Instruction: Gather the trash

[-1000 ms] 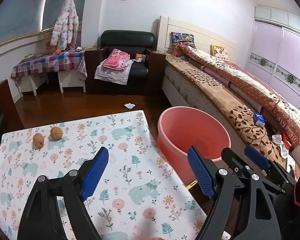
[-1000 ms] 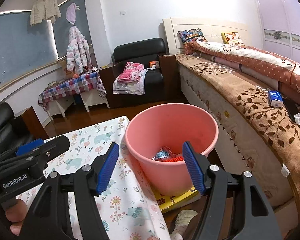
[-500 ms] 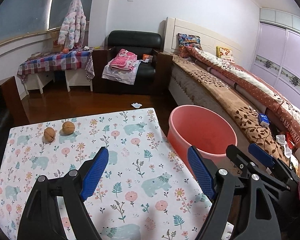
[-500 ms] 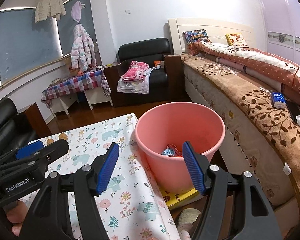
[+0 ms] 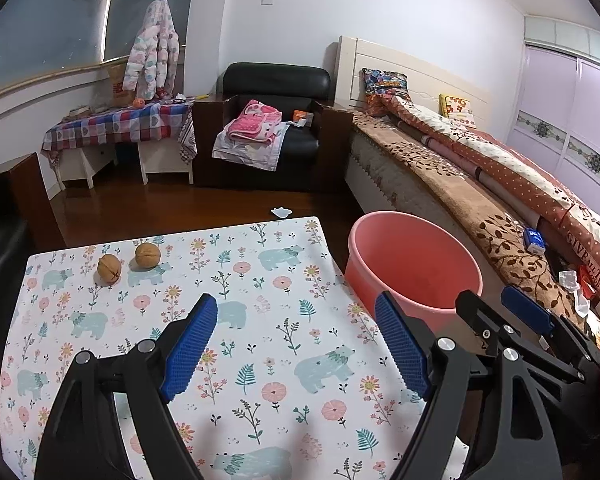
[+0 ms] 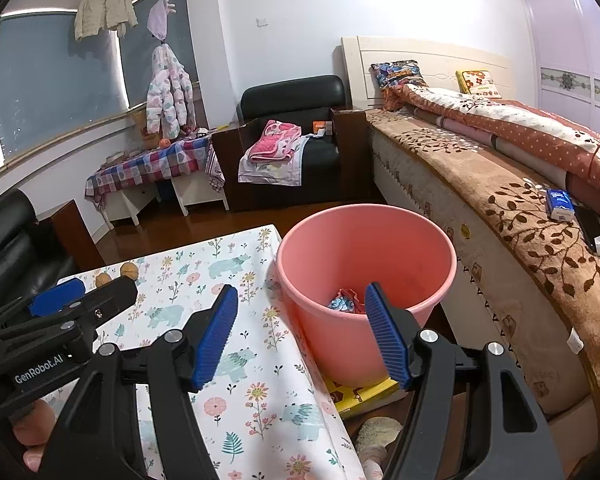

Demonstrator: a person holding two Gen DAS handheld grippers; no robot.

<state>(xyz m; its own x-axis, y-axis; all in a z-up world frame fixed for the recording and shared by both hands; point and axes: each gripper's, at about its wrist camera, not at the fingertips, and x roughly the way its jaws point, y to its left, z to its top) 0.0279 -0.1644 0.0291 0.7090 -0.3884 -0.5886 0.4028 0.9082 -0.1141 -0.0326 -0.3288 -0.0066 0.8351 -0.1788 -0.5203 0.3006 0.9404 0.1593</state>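
Observation:
A pink bucket [image 6: 364, 248] stands on the floor at the table's right edge, with crumpled colourful wrappers [image 6: 346, 302] at its bottom. My right gripper [image 6: 300, 292] hovers open and empty at the near rim, over the table edge. My left gripper [image 5: 294, 308] is open and empty over the floral tablecloth [image 5: 260, 280], with the bucket [image 5: 416, 276] to its right. Two walnuts [image 5: 109, 268] [image 5: 147, 255] lie at the table's far left. In the left wrist view the right gripper's blue pad [image 5: 528, 312] shows beside the bucket.
A bed [image 6: 500, 184] runs close along the bucket's right side, with a blue tissue pack [image 6: 558, 204] on it. A yellow book [image 6: 356, 394] lies under the bucket. A white scrap [image 5: 281, 212] lies on the wooden floor beyond the table. A black armchair [image 5: 276, 144] stands farther back.
Both views have drifted slightly, so the bucket sits a little further right in each and more of the tablecloth shows. Both grippers stay open and empty.

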